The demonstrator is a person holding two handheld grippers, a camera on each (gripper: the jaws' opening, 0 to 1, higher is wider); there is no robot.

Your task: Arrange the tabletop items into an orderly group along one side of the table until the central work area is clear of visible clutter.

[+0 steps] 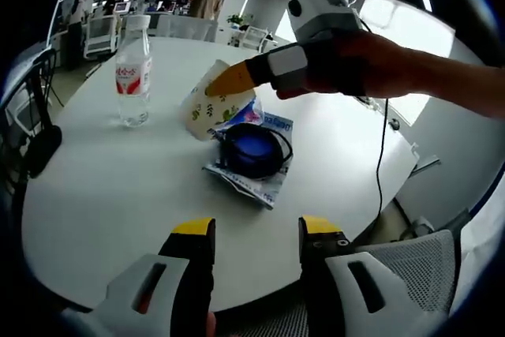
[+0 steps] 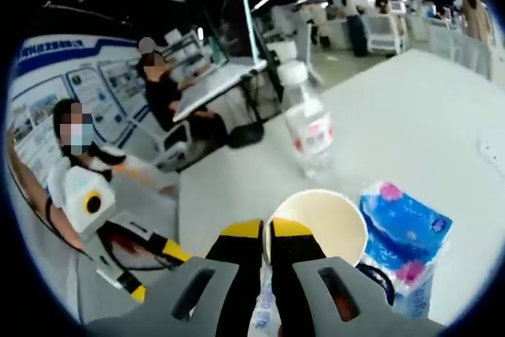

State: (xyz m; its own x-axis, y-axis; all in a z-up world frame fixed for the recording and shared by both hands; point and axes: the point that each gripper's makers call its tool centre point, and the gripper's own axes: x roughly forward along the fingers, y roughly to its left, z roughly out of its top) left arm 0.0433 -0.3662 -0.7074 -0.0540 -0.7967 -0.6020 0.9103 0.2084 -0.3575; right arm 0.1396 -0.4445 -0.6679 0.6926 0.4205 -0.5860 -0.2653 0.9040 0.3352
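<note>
Paper cup (image 2: 319, 222): tilted on white table (image 1: 110, 187), rim pinched by right gripper (image 2: 265, 230) | left gripper (image 1: 256, 230): jaws apart, holding nothing, at near table edge | water bottle (image 1: 132, 69): upright beside cup | tissue pack (image 2: 406, 238): touching cup.

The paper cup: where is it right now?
In the left gripper view the paper cup is tilted near the table's middle, pinched at its rim by the right gripper, between the water bottle and the tissue pack.

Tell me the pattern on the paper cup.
Green leaf print on cream paper cup, clearest in the left gripper view.
</note>
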